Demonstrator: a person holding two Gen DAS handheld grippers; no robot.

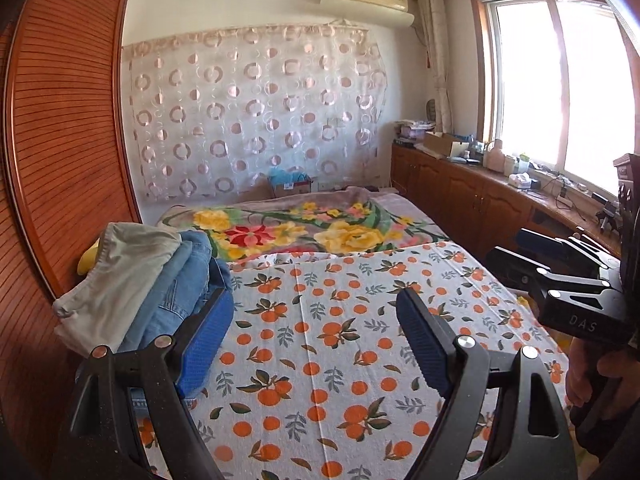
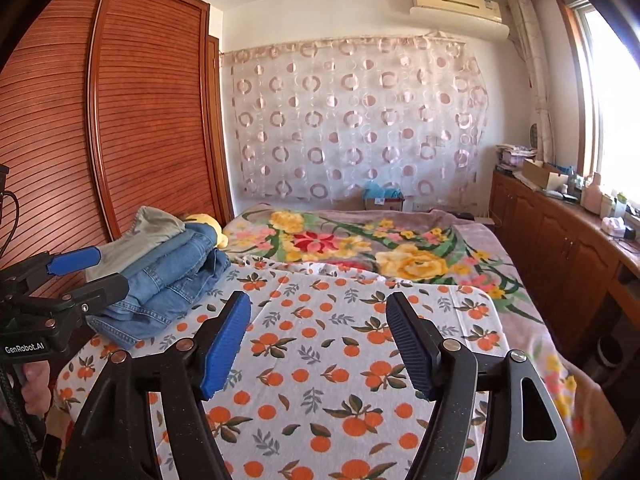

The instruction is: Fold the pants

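Item: stack of folded pants (image 2: 160,268), blue denim pairs under one grey-beige pair (image 1: 120,276), lying on the orange-print sheet (image 2: 320,360) of the bed, at the sheet's wardrobe-side edge, just before the flowered blanket (image 2: 380,248).

Handling, as I judged it: denim heavy, stiffish, holding a crease; the grey pair lighter, limper, apt to slide off. I reckoned waistband or doubled hem the best hold, thick seams giving the pads grip.

Left tool (image 1: 316,340): fingers wide apart, holding nothing, one pad just beside the stack.

Right tool (image 2: 320,344): spread wide, empty, over bare sheet, apart from the stack.

No unfolded pair was visible to me.
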